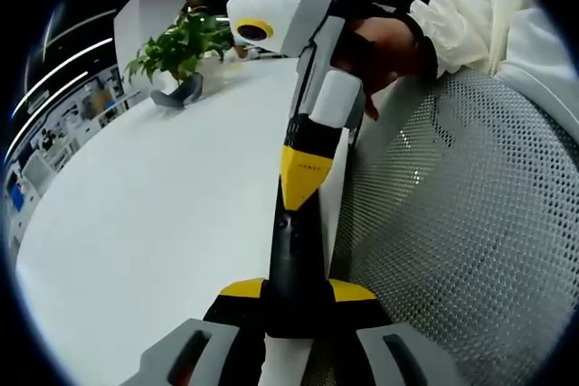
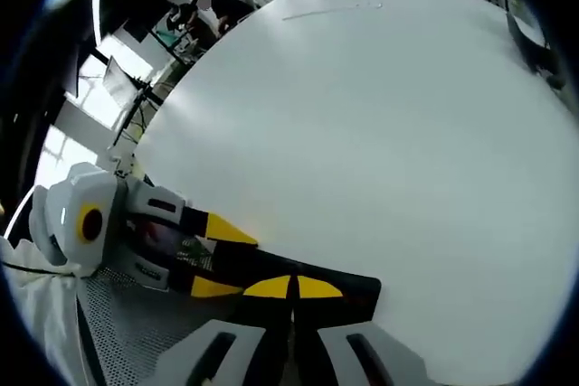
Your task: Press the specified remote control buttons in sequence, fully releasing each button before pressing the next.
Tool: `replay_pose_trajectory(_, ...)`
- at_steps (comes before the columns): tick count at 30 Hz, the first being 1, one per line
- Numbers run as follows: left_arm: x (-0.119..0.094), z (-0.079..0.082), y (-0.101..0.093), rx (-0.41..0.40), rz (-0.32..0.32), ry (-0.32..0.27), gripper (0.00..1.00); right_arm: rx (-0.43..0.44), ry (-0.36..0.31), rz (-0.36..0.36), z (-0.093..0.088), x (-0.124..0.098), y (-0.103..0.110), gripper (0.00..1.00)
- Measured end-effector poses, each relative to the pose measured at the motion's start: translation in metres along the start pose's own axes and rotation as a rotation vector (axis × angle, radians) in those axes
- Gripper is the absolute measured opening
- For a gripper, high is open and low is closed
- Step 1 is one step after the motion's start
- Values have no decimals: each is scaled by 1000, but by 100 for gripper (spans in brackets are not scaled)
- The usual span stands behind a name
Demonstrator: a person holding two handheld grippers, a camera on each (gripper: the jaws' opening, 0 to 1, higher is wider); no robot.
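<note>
A slim black remote control juts out over the near edge of the white table. My left gripper is shut on its near end, one yellow-tipped jaw on each side. My right gripper comes down from above with its jaws together, and its yellow tip touches the remote's upper face. In the right gripper view the remote lies across the bottom edge of the table. There my right gripper is shut and rests on it, while my left gripper clamps its left end.
A grey mesh chair stands right beside the table edge, under the grippers. A potted green plant sits at the table's far end. A hand and white sleeve hold the right gripper. People and shelving stand beyond the table.
</note>
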State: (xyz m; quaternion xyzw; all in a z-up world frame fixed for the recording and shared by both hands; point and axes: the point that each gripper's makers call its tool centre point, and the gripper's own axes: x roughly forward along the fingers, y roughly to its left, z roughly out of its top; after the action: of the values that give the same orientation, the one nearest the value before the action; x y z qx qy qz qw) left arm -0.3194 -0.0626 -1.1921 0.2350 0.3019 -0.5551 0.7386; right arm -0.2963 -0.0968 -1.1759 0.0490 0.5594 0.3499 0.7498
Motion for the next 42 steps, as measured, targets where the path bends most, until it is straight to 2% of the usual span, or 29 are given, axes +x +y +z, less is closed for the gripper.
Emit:
replay_pose_trajectory(4, 1, 1, -1, 2, -3, 0, 24, 49, -23, 16, 5, 1, 2, 0)
replay_pose_trajectory(7, 0, 1, -1, 3, -4, 2, 24, 88, -7, 15, 4, 4, 4, 0)
replay_pose_trajectory(14, 0, 0, -1, 6, -4, 1, 24, 66, -2, 7, 2, 8, 5, 0)
replay_pose_trajectory(16, 0, 0, -1, 5, -4, -1, 24, 63, 17, 3, -1, 11, 4, 0)
replay_pose_trajectory(28, 0, 1, -1, -10, -5, -10, 24, 50, 21, 4, 2, 13, 6, 0)
replay_pose_trajectory(36, 0, 0, -1, -3, -4, -9, 24, 66, 74, -22, 4, 17, 1, 0)
replay_pose_trajectory(42, 0, 1, 0, -20, -3, -14, 24, 73, 64, -36, 5, 19, -2, 0)
